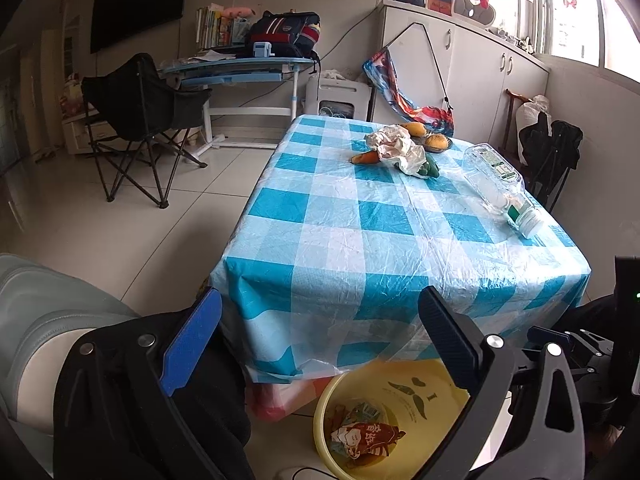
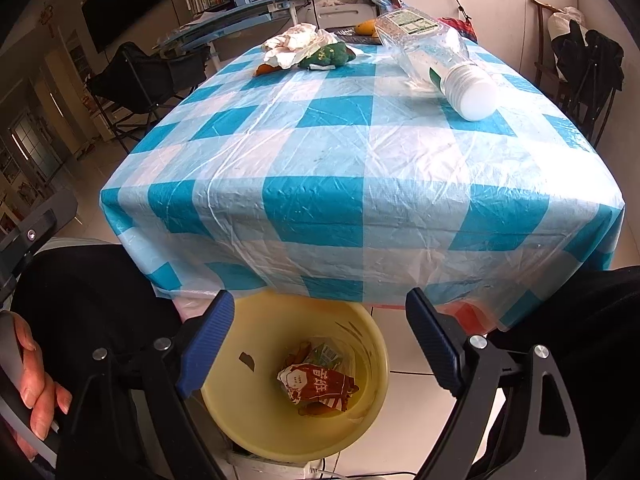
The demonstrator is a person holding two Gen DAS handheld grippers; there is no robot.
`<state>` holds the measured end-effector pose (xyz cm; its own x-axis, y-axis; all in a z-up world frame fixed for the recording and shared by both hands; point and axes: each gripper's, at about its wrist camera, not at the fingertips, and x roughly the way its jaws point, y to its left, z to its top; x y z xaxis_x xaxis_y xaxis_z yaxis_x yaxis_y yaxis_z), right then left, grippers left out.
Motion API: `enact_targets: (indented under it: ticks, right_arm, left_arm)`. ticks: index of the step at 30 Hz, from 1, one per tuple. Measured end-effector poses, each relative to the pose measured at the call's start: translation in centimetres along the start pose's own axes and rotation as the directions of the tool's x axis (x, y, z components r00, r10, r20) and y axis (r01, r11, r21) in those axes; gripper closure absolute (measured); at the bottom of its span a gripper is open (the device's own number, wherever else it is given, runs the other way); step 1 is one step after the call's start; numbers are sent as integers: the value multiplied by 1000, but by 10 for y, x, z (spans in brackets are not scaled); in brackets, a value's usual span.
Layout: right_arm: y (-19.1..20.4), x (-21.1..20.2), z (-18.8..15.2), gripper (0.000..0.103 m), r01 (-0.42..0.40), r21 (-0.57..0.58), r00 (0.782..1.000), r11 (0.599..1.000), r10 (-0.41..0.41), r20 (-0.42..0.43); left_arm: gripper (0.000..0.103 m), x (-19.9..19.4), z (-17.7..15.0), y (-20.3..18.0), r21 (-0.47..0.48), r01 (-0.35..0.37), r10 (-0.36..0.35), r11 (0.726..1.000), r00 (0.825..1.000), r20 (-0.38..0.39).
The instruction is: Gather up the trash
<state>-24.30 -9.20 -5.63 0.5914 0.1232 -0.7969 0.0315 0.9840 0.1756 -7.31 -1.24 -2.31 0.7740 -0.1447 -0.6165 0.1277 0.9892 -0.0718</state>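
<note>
A yellow bin (image 2: 372, 364) stands on the floor below the table's near edge, with a red snack wrapper (image 2: 316, 388) and other scraps inside; it also shows in the left wrist view (image 1: 332, 408). My right gripper (image 2: 320, 340) is open and empty right above the bin. My left gripper (image 1: 320, 328) is open and empty in front of the table edge, left of the bin. On the table lie a clear plastic bottle (image 1: 496, 184) (image 2: 432, 52) on its side and a crumpled white wrapper (image 1: 396, 146) (image 2: 296, 46).
The table has a blue checked cloth (image 1: 360, 232) (image 2: 340, 152). A carrot (image 1: 366, 157), green vegetables (image 2: 328, 56) and a dish of mangoes (image 1: 432, 140) lie at its far end. A folding chair (image 1: 140, 112), a desk (image 1: 240, 68) and cabinets (image 1: 472, 60) stand behind.
</note>
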Motion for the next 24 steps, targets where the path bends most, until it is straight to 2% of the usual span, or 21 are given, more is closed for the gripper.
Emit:
enact_targets:
  ticks: [11, 24]
  right_arm:
    - [1, 2, -1, 17, 1, -4, 1000, 1000, -1, -11]
    - [1, 3, -1, 16, 2, -9, 1000, 1000, -2, -17]
  left_arm:
    - [7, 3, -1, -3, 21, -8, 8, 1000, 1000, -21]
    - [7, -1, 2, -1, 30, -48, 49, 998, 999, -8]
